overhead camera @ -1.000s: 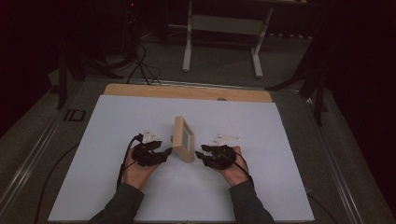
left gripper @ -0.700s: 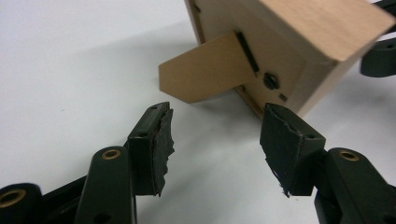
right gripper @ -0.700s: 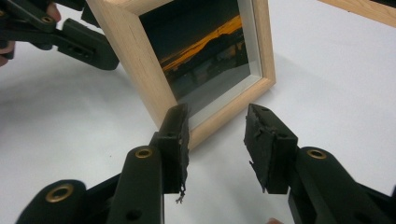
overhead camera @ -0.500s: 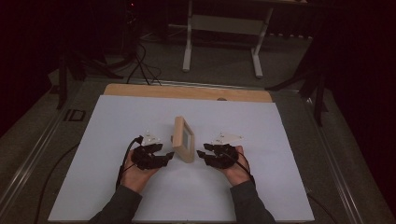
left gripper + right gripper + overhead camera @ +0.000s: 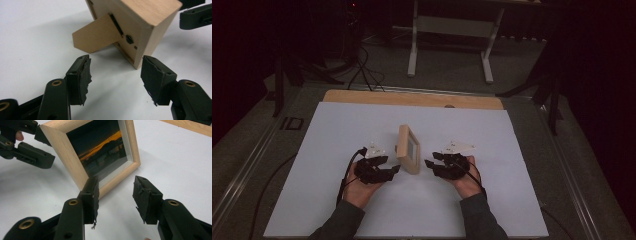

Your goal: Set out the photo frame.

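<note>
In the high view a small wooden picture frame [image 5: 408, 149] stands upright near the middle of the picture on the white sheet [image 5: 337, 130] that covers the desk [image 5: 412, 98], whose bare wooden edge shows along the far side. The left tool [image 5: 393, 171] lies just left of the frame's near end and the right tool [image 5: 431, 164] just right of it, each held in a hand coming up from the bottom edge; both point inward at the frame and neither pinches it. A black cable [image 5: 346, 175] loops from the left tool down past the wrist. At the top of the picture, beyond the desk, stand the pale legs of a stand [image 5: 414, 45] and some dark floor cables [image 5: 357, 65]. The left gripper view shows what the high view hides: the frame's back [image 5: 130, 27], in the upper middle, with a cardboard prop leg [image 5: 96, 36] folded out to the left and resting on the sheet, plus a small dark screw fitting. The left tool's jaws have just been opening and stand released, apart from the frame's lower corner, with nothing between them. The right gripper view gives the front: behind glass, a dark photograph [image 5: 103, 147] with an orange streak of sky. The right tool's jaws have just been opening too and stand released; the left pad sits against or just before the frame's bottom corner, I cannot tell which. No writing can be read anywhere.
</note>
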A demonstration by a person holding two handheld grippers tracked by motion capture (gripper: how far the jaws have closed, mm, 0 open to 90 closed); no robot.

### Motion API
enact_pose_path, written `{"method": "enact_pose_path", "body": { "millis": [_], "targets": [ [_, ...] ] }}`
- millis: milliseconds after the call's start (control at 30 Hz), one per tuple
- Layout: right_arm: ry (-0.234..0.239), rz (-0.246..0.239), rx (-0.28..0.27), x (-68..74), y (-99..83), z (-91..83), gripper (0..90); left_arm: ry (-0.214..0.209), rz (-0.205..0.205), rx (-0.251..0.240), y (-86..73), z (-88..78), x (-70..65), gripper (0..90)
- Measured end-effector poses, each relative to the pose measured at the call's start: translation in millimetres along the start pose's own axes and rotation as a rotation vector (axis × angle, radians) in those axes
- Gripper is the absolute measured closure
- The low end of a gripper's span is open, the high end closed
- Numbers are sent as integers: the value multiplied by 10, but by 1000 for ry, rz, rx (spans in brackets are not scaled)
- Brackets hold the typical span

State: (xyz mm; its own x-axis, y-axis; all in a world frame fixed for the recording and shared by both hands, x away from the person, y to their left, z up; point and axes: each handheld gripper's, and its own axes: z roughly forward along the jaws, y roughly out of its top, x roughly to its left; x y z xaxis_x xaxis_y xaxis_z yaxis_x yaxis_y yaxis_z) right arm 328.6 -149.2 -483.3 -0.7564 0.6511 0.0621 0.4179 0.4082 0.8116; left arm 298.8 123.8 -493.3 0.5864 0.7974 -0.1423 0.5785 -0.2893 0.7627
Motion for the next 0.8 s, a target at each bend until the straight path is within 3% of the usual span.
{"method": "enact_pose_path", "body": {
  "millis": [300,800],
  "targets": [
    [0,3,1,-6,-2,4,543,-34,17,-8,25,10,-58,388],
    [-13,22,-16,-48,4,-44,533,-36,23,-9,92,39,-122,366]
  ]
}}
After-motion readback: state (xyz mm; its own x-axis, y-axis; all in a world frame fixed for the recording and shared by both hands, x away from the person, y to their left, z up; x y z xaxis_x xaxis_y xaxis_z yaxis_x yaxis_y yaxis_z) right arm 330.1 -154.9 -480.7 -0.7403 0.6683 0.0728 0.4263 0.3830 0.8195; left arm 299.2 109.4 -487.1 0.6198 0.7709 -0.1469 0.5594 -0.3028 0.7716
